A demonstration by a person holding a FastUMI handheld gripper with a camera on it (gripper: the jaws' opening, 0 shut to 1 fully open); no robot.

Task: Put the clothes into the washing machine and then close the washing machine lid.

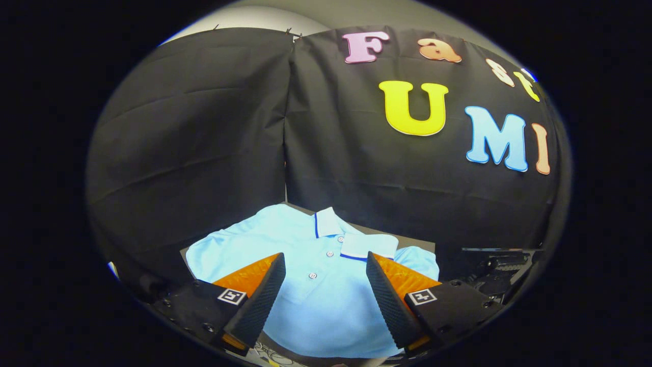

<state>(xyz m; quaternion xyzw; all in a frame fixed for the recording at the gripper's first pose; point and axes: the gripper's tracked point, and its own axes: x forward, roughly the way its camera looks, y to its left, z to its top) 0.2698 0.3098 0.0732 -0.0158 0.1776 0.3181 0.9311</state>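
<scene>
A light blue polo shirt [285, 239] lies spread flat on a dark surface, collar toward the booth wall, with a buttoned placket running down its middle. My gripper [325, 262] hangs above the shirt's chest, its two orange-backed, black-ribbed fingers [260, 295] wide apart. The button row shows in the gap between them. Nothing is held. I cannot tell how far above the cloth the fingertips are.
Black cloth walls close off the space right behind the shirt and to the left. To the right of the shirt, beyond the right finger, stands a dark frame or machine part [501, 265], too dim to make out.
</scene>
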